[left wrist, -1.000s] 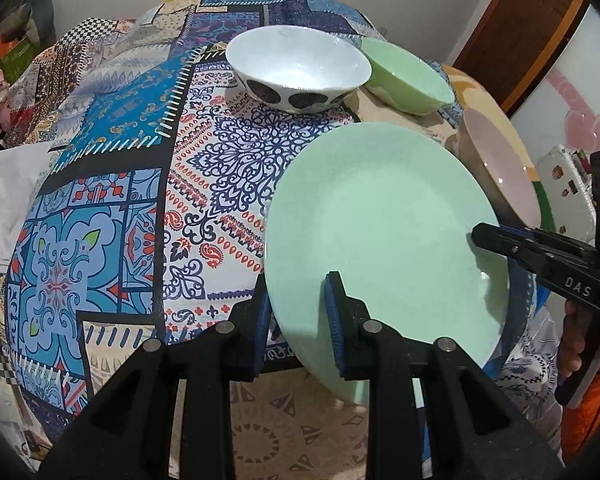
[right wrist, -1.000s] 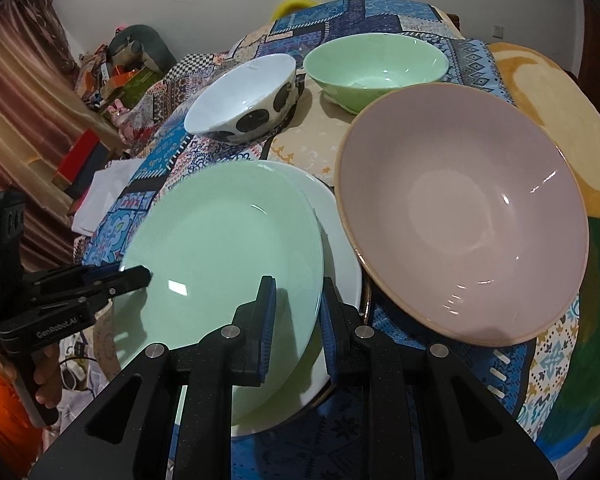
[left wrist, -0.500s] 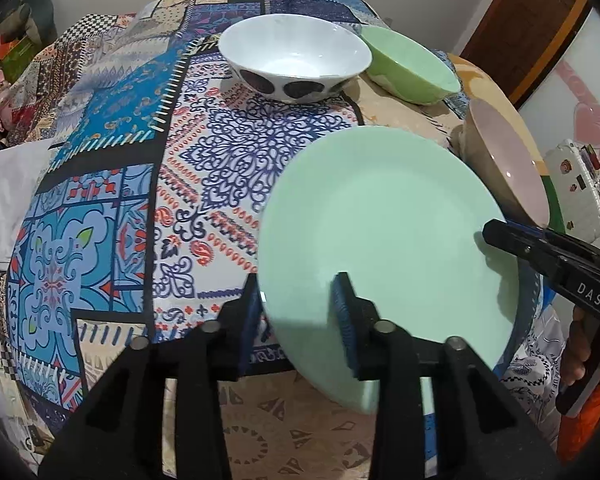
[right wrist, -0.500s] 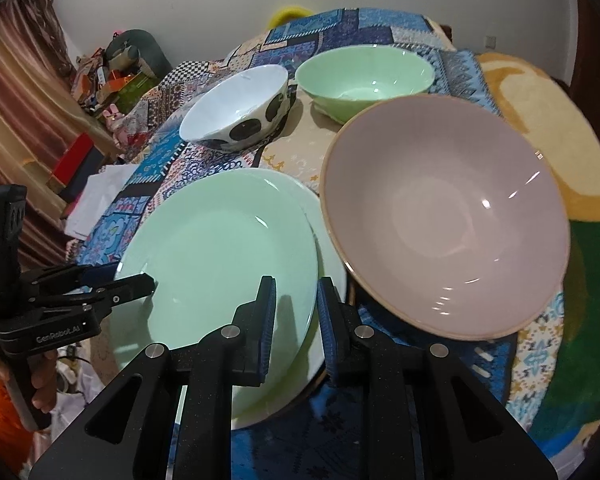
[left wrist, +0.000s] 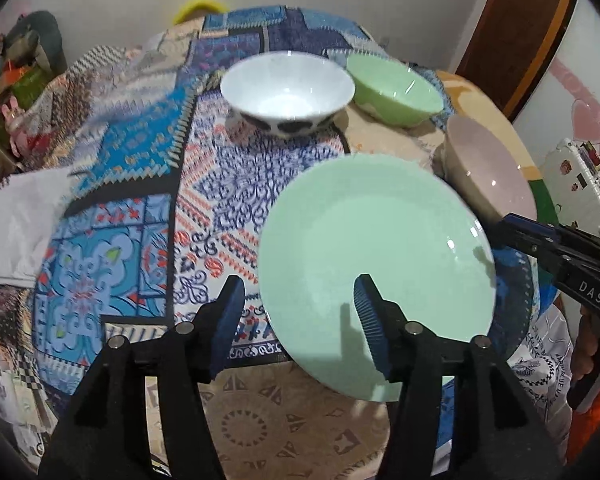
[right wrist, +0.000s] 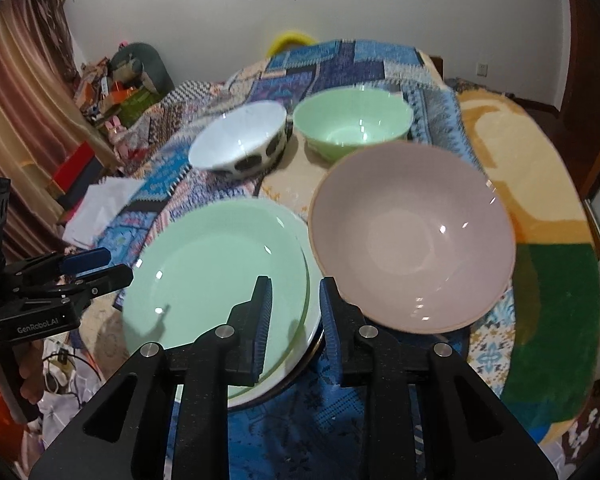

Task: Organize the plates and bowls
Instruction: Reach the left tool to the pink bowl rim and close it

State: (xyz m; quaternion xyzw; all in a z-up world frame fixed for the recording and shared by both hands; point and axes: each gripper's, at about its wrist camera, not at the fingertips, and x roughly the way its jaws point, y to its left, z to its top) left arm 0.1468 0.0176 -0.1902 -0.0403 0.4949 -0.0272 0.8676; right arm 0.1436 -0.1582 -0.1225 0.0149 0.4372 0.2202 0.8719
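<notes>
Bowls are next: your right tongs (right wrist: 292, 316), narrowly parted and empty, hang just beside the pink bowl (right wrist: 412, 236); left tongs (left wrist: 298, 320), opened wider, have released the green plate (left wrist: 376, 256), stacked on the worktop.

A patterned patchwork cloth (left wrist: 132, 208) covers the table; white paper (left wrist: 16, 220) lies beside.

left hand-held gripper (left wrist: 296, 320): black, blue ribbed pads, silver screws; right hand-held gripper (right wrist: 292, 316): same | orange garment
</notes>
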